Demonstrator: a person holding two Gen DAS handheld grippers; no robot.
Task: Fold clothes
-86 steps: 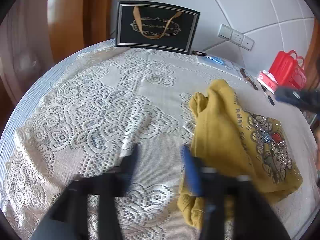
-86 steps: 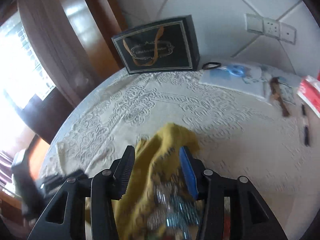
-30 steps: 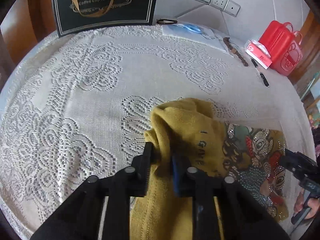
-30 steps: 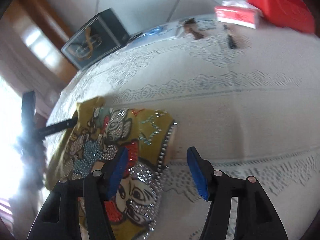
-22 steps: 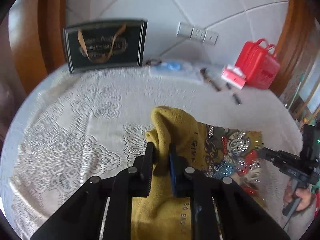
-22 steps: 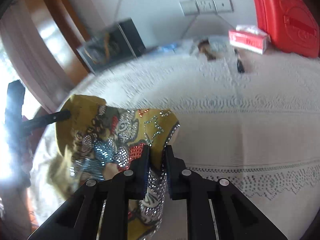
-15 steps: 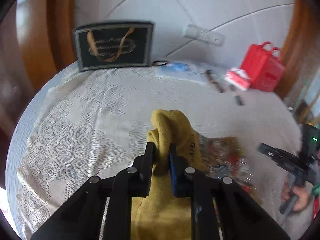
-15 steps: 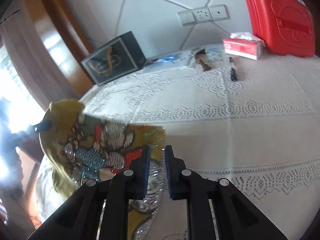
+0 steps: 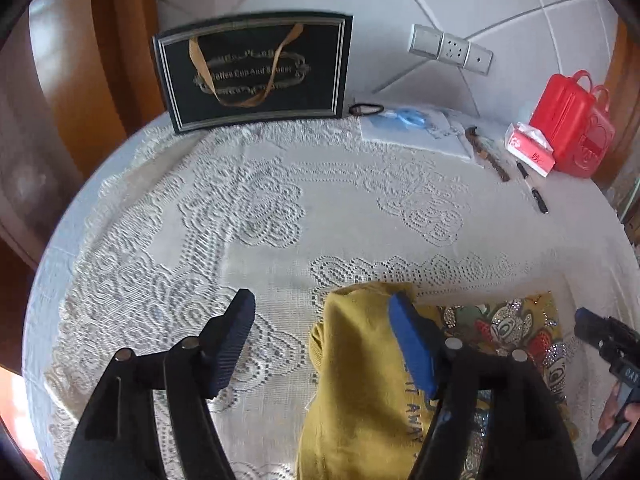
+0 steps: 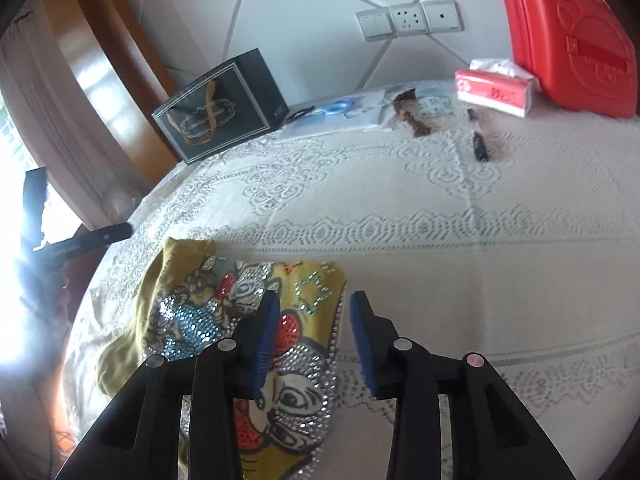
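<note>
A mustard-yellow garment point(image 9: 360, 364) with a sequined cartoon print lies folded on the lace tablecloth point(image 9: 260, 208). In the left wrist view my left gripper point(image 9: 320, 312) is open, its jaws wide apart just above the garment's folded left edge. In the right wrist view the garment point(image 10: 192, 300) lies flat with the print facing up. My right gripper point(image 10: 314, 308) is open over its right edge, holding nothing. The right gripper also shows at the right edge of the left wrist view point(image 9: 600, 340).
A black gift bag point(image 9: 256, 76) stands at the table's back by the wall. A red case point(image 10: 568, 36), a tissue pack point(image 10: 496, 90), papers with blue scissors point(image 9: 412, 126) and a pen point(image 9: 534, 194) lie at the back right.
Both grippers were shut on the garment and held it up; now both have opened and let go, and the garment lies flat on the table.
</note>
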